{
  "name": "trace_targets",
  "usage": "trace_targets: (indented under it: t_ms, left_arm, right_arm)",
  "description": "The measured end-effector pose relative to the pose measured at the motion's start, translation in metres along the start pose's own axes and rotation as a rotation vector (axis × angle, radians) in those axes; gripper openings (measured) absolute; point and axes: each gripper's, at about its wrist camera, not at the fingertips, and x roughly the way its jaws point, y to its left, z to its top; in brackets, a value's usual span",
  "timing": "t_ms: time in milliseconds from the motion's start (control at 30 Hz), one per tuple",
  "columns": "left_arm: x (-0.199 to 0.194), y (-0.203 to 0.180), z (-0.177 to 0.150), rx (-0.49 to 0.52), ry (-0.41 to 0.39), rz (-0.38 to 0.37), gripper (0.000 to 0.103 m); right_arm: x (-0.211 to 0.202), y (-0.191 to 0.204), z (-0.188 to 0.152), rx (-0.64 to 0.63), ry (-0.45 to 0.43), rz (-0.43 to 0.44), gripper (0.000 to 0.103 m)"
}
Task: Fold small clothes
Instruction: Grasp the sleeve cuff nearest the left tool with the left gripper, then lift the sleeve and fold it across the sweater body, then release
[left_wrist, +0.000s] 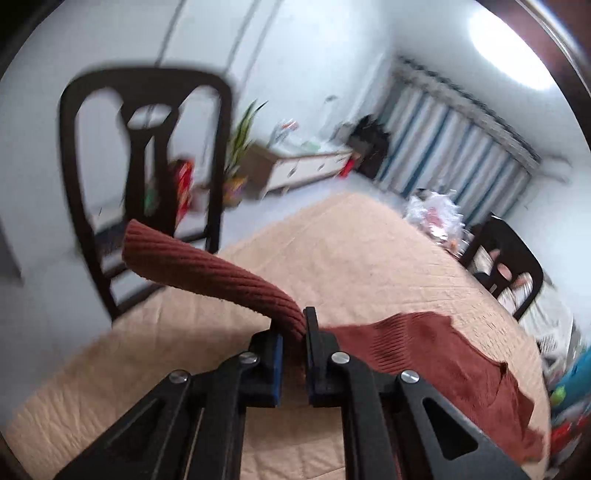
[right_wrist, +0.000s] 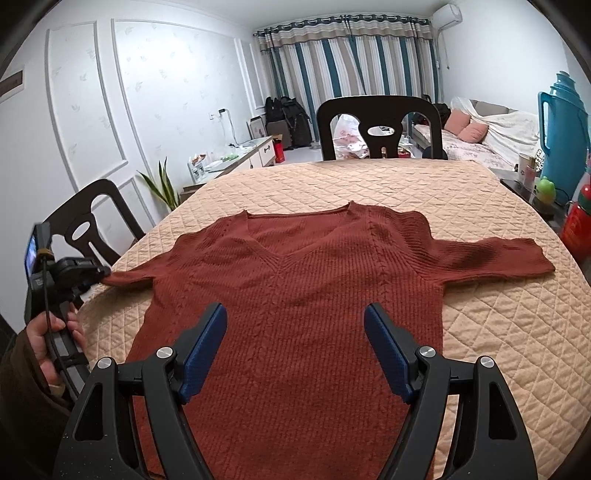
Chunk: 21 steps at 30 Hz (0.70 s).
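The rust-red knit sweater (right_wrist: 295, 295) lay flat, centre frame, on the quilted tabletop (right_wrist: 480, 332), soft and limp; left gripper (left_wrist: 293, 332) pinched its sleeve cuff (left_wrist: 207, 269), right gripper (right_wrist: 295, 354) jaws wide, empty.

- Both views are bright, with even, cool indoor light
- Left wrist view: motion blur smears the chair (left_wrist: 147, 177), the plant (left_wrist: 242, 140) and the curtains (left_wrist: 454, 155); a ceiling lamp (left_wrist: 513, 48) glares at upper right
- Right wrist view is sharp, shadows on the quilted surface (right_wrist: 498, 295) soft
- Fisheye bends walls; dark vignette rims the corners
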Motion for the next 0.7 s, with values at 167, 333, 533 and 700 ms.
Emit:
trace_targets:
  t_ms: [167,333,533,700]
  left_arm:
    - [-0.008,-0.043,0.009,0.164,-0.030,-0.114,0.011]
    - [-0.009,-0.090,0.004,0.324,-0.042,-0.195,0.011]
    - [-0.008,-0.159,-0.026,0.610,-0.038,-0.276,0.011]
    - [-0.002,-0.198,-0.058,0.755,0.021,-0.297,0.011]
  right_arm:
    - [-0.004,-0.002,0.007,-0.006,-0.025,-0.004,0.077]
    - [-0.005,-0.011,0.012,0.011,-0.035,-0.010,0.077]
    - [0.000,-0.023,0.013,0.029,-0.024,-0.024,0.077]
    - [0.005,-0.035,0.014,0.057,-0.009,-0.029,0.077]
